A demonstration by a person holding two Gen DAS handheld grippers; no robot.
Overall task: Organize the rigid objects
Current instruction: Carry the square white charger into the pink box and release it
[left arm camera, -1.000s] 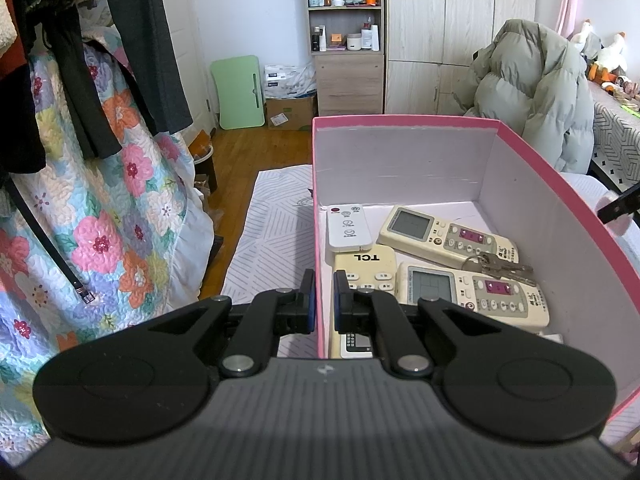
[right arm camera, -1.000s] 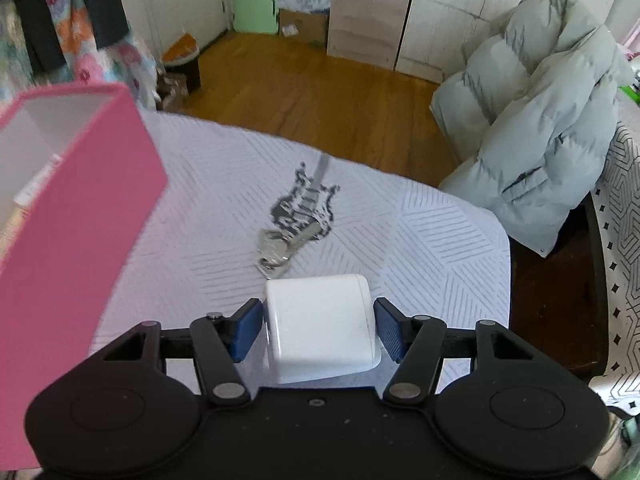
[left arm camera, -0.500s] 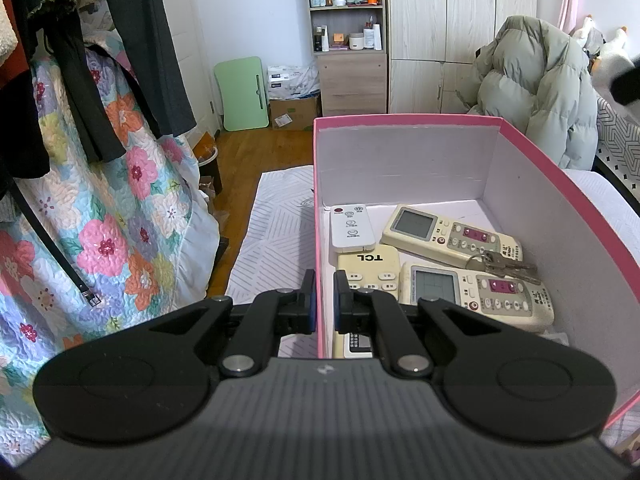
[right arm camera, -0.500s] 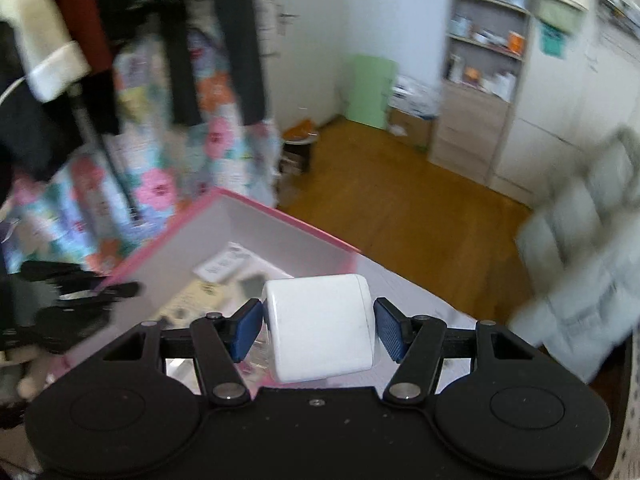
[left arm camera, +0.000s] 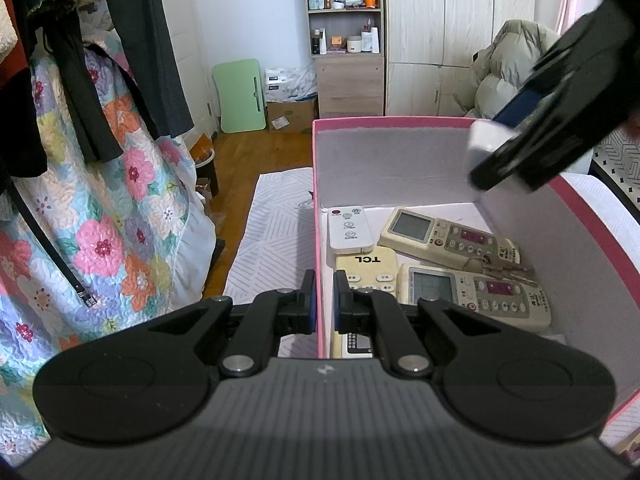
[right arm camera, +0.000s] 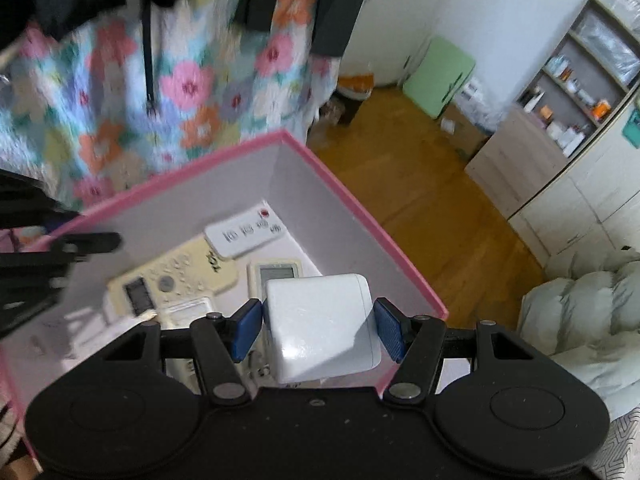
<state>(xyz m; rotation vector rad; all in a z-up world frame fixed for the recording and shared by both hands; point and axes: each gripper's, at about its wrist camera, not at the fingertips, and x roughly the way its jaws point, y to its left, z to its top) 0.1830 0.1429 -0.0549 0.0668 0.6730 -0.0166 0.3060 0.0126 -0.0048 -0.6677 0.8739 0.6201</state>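
A pink box (left arm camera: pixel 404 122) stands on the white patterned cover. My left gripper (left arm camera: pixel 324 304) is shut on its near left wall. In the box lie a small white remote (left arm camera: pixel 349 229), a cream TCL remote (left arm camera: pixel 366 276), two air-conditioner remotes (left arm camera: pixel 448 236) and a bunch of keys (left arm camera: pixel 500 266). My right gripper (right arm camera: pixel 319 328) is shut on a white charger block (right arm camera: pixel 322 326), tilted downward above the box's (right arm camera: pixel 360 208) open top. Seen from the left wrist, that right gripper (left arm camera: pixel 560 100) hangs over the far right corner with the block (left arm camera: pixel 486 142).
A floral quilt (left arm camera: pixel 120 220) and dark clothes (left arm camera: pixel 132 60) hang on the left. Beyond the box are wooden floor (left arm camera: pixel 256 152), a green folding table (left arm camera: pixel 240 96), a shelf unit (left arm camera: pixel 346 40) and a grey puffer jacket (right arm camera: pixel 592 312).
My right gripper carried the white block from over the bed cover, past the keys there, to above the pink box, rolling as it went. It now shows in the left wrist view. The left gripper stayed put.
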